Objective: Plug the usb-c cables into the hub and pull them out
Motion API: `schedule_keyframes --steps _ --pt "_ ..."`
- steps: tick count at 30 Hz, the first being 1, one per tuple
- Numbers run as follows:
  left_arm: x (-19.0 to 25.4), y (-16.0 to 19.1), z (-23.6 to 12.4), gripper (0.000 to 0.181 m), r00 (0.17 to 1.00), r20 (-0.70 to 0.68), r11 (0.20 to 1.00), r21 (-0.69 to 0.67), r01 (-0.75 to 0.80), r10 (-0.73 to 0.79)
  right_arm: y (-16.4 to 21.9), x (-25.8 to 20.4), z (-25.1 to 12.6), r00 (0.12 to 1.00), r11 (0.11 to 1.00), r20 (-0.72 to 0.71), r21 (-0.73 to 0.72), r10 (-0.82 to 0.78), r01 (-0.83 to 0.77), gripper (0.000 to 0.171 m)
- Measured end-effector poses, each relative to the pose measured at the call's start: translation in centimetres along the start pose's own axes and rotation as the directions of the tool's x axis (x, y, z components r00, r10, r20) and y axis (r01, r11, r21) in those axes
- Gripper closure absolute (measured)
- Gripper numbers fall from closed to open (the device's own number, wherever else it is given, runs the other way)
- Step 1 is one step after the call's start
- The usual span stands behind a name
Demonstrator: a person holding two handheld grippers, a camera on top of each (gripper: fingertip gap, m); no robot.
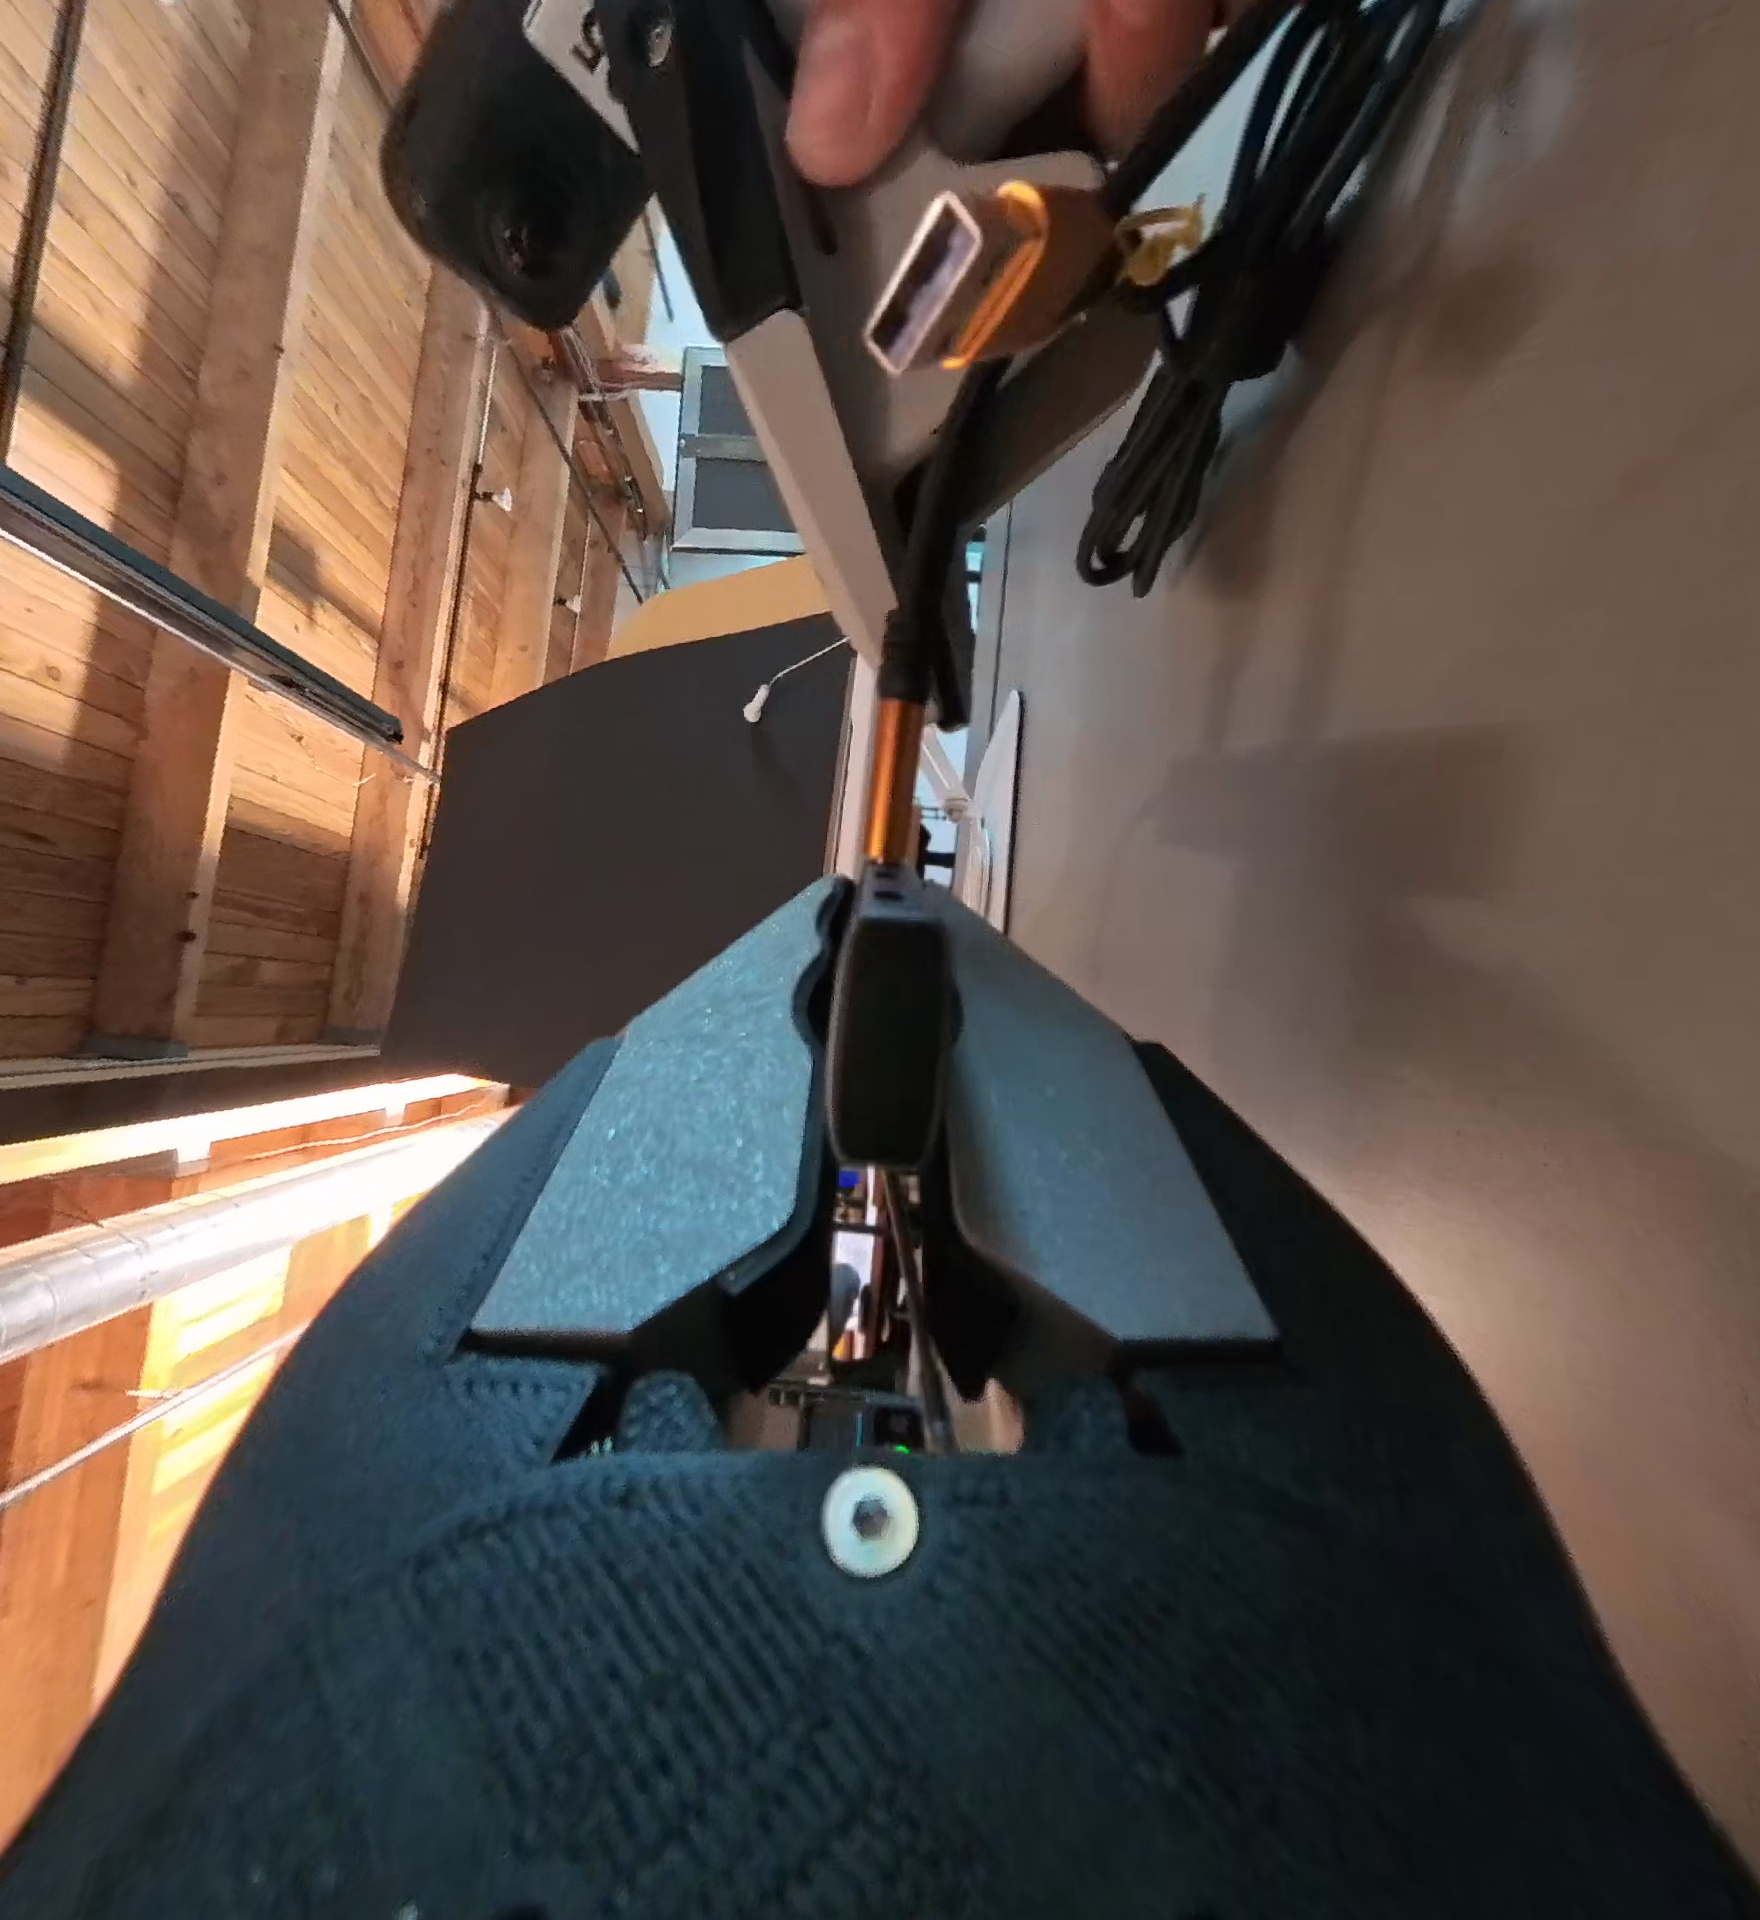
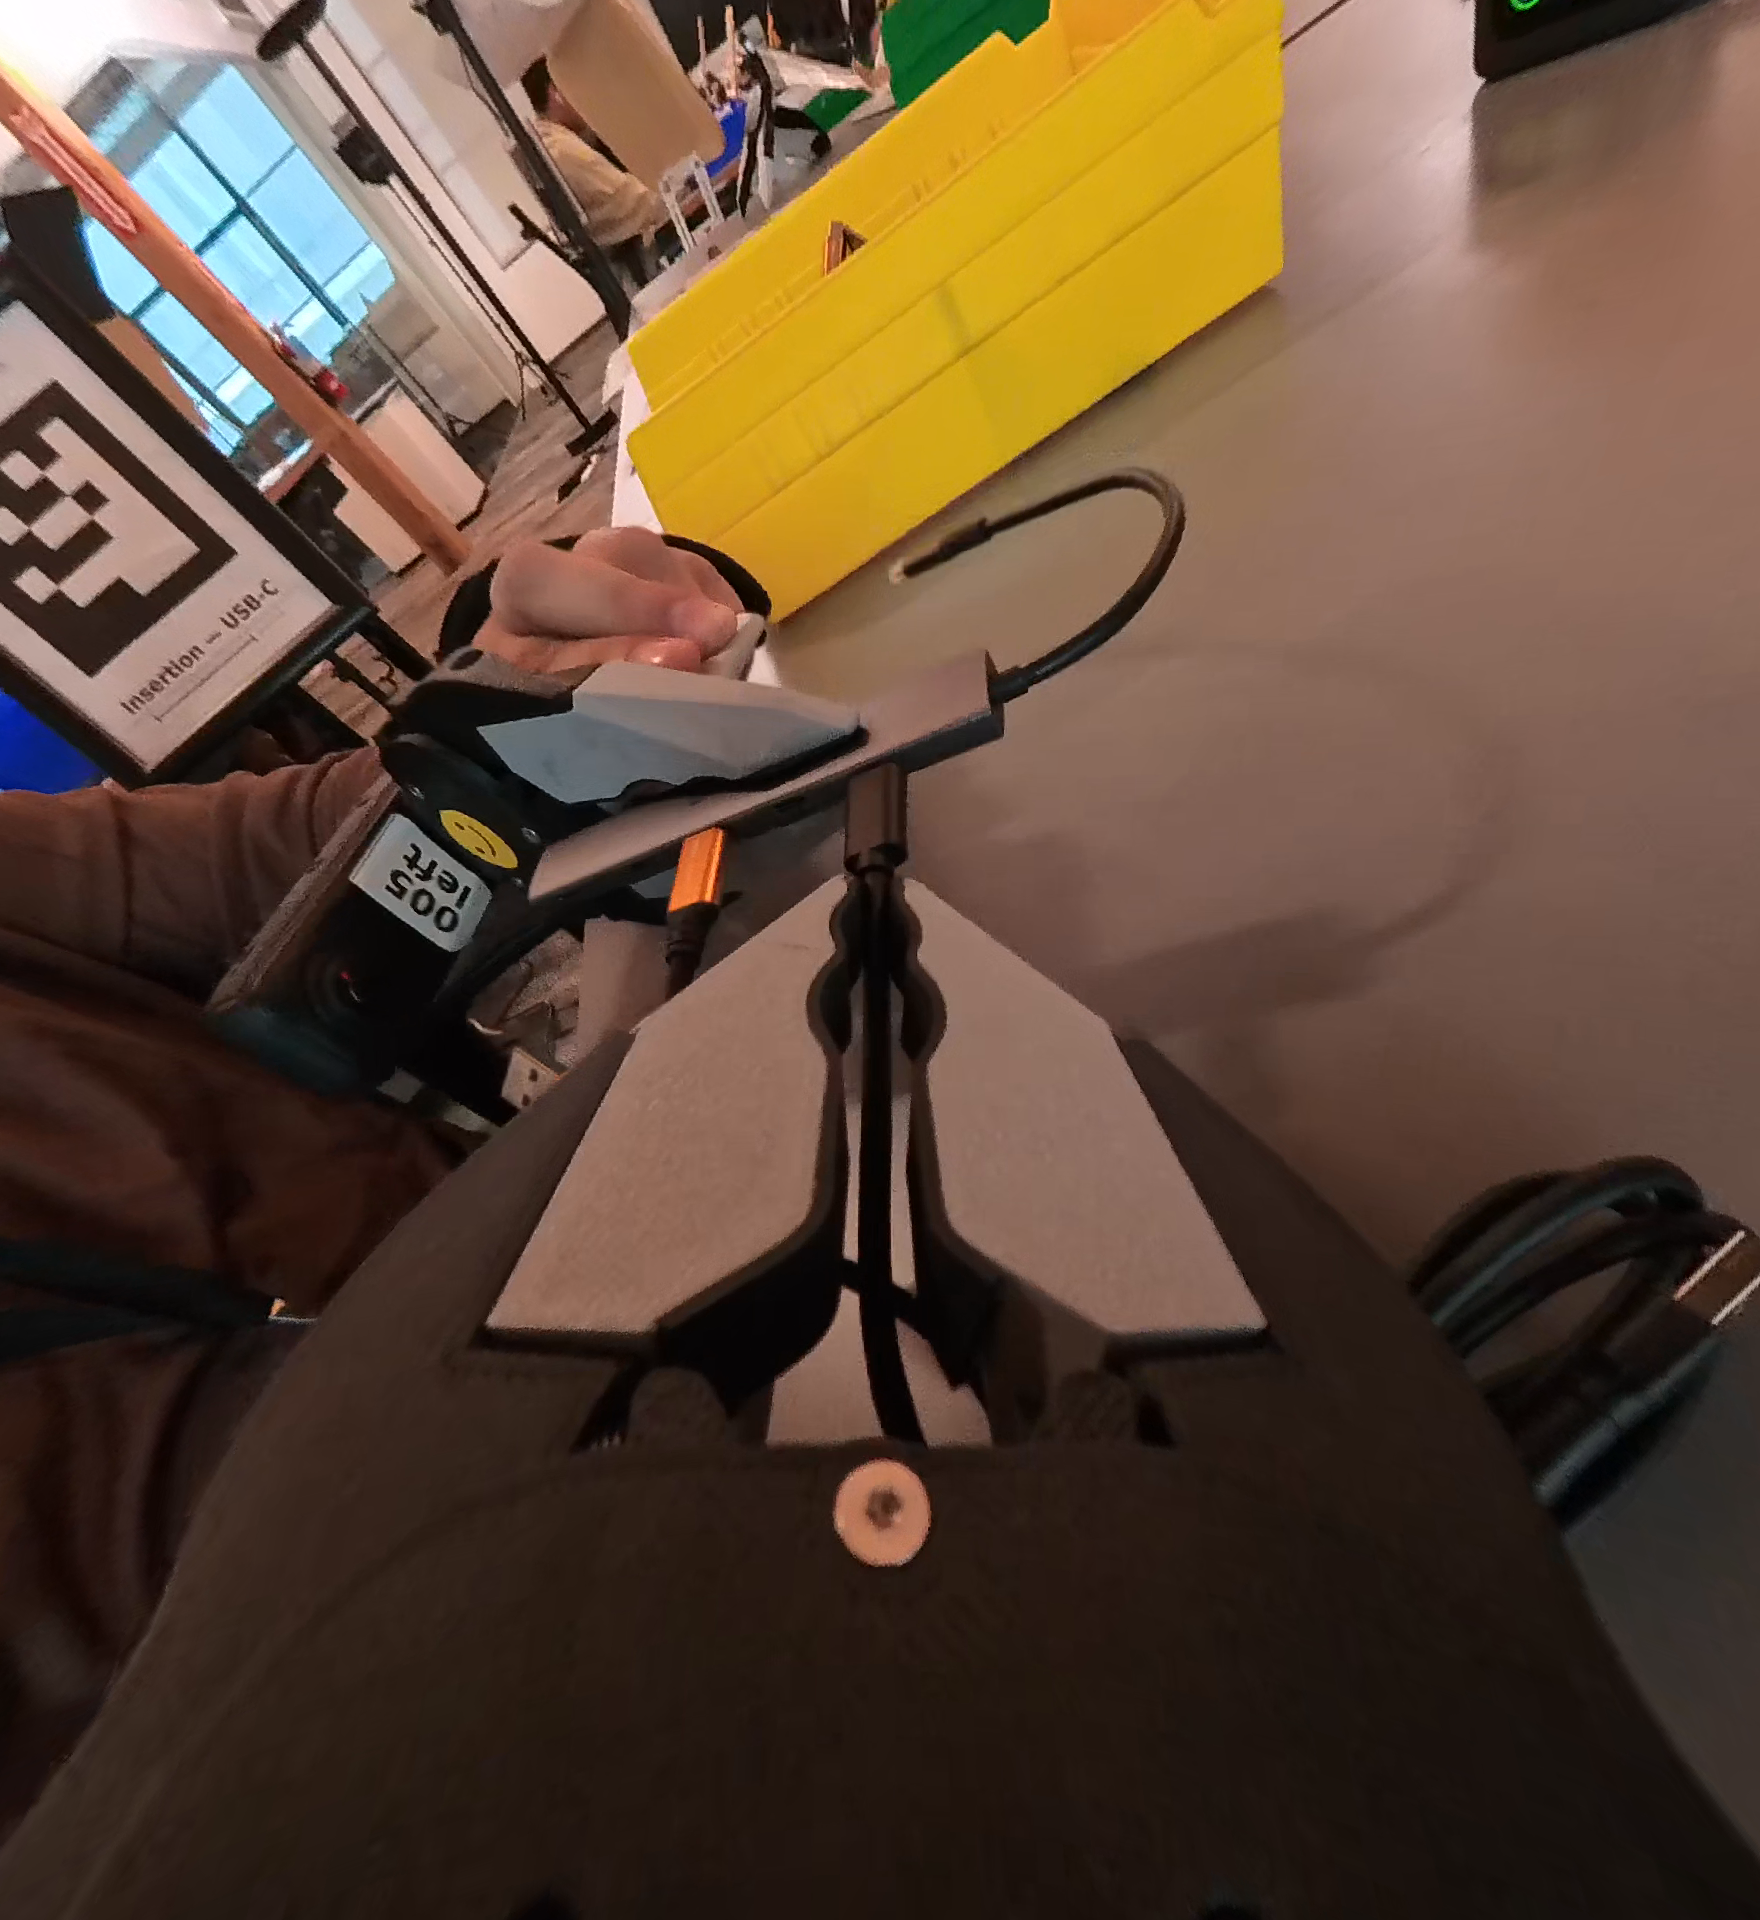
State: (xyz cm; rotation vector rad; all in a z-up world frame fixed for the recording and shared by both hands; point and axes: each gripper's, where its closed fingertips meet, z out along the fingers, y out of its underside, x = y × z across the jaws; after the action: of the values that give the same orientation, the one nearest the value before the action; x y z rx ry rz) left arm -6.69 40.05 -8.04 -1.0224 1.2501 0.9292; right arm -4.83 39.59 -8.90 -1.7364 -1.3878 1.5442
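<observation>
Your right hand-held gripper (image 2: 878,914) pinches the black cable (image 2: 873,821), seated in the hub (image 2: 943,712); left hand-held gripper (image 1: 886,904) clamps that hub, orange plug (image 2: 699,868) in; pull-outs remain.

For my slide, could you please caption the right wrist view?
Right gripper shut on black cable at the grey hub held by the left gripper.
</observation>
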Motion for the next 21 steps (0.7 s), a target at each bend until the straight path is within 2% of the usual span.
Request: schedule_keyframes --steps 8,13,16,21 --pt "0.2 -0.7 -0.1 0.174 1.000 -0.015 1.000 0.027 0.009 -0.008 0.4 -0.2 -0.1 1.000 1.000 0.020 -0.027 -0.012 0.012 0.171" --pt "0.1 -1.9 -0.9 0.174 1.000 0.004 0.996 0.083 -0.015 0.015 0.7 -1.0 -0.4 0.996 0.998 0.087 -0.054 -0.014 0.019 0.171" --pt "0.5 -2.2 -1.0 0.174 1.000 -0.012 0.994 0.102 -0.023 0.025 1.2 -1.1 -0.5 0.995 0.995 0.083 -0.088 -0.047 0.054 0.171" --pt "0.5 -3.3 -1.6 0.174 0.998 -0.043 0.984 0.172 0.051 -0.045 1.6 -1.9 -0.9 0.985 0.981 0.111 -0.126 -0.133 0.146 0.171"
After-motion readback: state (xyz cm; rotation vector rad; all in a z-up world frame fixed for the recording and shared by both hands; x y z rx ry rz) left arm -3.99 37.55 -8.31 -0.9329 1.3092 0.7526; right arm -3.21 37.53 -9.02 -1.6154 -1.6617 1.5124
